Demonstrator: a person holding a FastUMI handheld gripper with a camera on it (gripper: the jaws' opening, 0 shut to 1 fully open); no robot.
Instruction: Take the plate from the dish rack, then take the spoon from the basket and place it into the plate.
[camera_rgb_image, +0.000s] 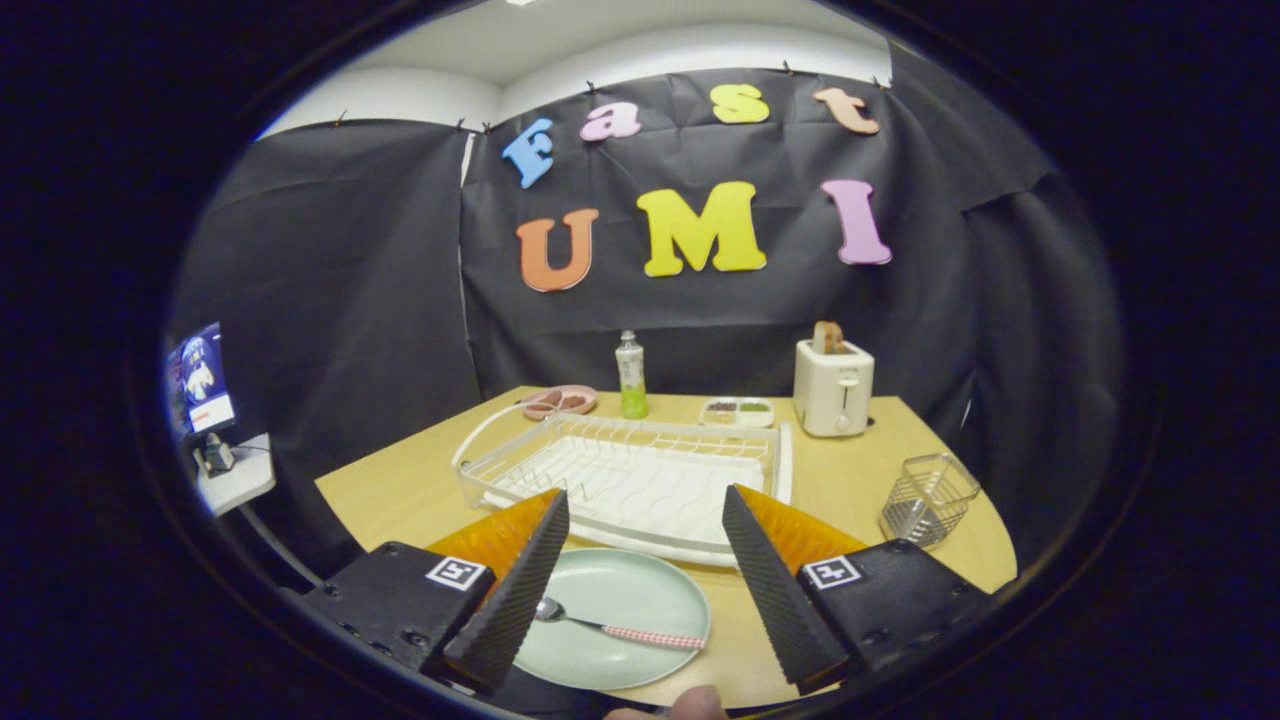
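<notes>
Gripper gapes wide, holding nothing — below it the spoon (pink-handled) lies in the plate.

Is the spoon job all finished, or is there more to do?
It looks finished. The plate sits on the table in front of the dish rack, which has nothing in it, and the spoon lies on the plate. The wire basket stands beside the rack without the spoon. The gripper is open above the plate, holding nothing. Nothing seems left to do.
</notes>
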